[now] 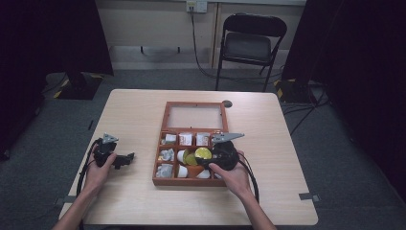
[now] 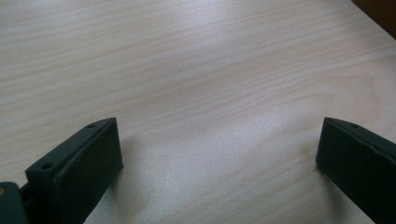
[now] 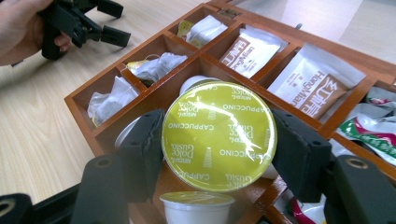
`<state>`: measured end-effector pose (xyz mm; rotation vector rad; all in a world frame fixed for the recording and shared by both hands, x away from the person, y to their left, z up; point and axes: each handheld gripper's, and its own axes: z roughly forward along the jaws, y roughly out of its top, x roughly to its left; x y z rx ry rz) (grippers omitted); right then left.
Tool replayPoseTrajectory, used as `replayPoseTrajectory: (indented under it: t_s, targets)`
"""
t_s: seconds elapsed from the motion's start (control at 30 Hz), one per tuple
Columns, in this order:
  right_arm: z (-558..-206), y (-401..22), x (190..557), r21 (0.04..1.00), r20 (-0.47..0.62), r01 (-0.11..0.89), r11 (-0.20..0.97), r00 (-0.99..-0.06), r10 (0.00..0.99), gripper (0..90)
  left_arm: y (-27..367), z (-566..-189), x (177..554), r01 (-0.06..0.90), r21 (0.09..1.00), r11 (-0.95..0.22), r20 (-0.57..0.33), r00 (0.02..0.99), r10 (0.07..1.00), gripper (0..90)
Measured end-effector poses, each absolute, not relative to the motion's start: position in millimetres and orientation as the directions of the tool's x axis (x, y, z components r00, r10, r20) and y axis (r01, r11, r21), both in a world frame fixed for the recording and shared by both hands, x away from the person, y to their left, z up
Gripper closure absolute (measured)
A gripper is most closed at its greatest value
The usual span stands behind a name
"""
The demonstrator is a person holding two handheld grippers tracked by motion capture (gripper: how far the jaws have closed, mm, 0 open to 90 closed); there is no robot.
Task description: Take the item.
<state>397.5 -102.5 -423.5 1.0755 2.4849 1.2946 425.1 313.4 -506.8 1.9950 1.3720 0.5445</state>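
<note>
- Yellow-green foil lid reading "Cappuccino" faces us: the coffee capsule [image 3: 218, 135] sits pinched between the black pads of the right gripper [image 3: 219, 151], one pad on each side of its rim.
- We see that capsule [image 1: 203, 153] held just above the middle row of the wooden box [image 1: 164, 183], over its centre compartment.
- Under it in that compartment lie more white capsules [image 3: 196, 206], one right below the held lid and another partly hidden behind it.
- On the left side of the box, we find crumpled clear tea bags [image 3: 112, 98] in the near and middle compartments.
- The far row holds brown-and-white sachets [image 3: 310, 88] standing side by side, with a white packet at its left end.
- Beyond that row the glass lid [image 1: 196, 116] of the box lies open.
- Our left gripper [image 1: 125, 159] rests on the pale wood table [image 2: 196, 70], left of the box and apart from it, jaws wide with nothing between them.
</note>
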Motion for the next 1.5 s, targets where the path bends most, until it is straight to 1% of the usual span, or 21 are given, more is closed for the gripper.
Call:
replayPoseTrajectory:
  t_s: [1.0,1.5]
  targets:
    - [-389,-144,398,0.825,0.199,0.499,0.264,-0.694,0.692,38.2,313,-507,425,0.661,0.710,-0.243,-0.023,0.367,0.930,0.0]
    - [-381,-159,397,0.842,0.193,0.486,0.233,-0.676,0.711,38.2,313,-507,425,0.661,0.710,-0.243,-0.023,0.367,0.930,0.0]
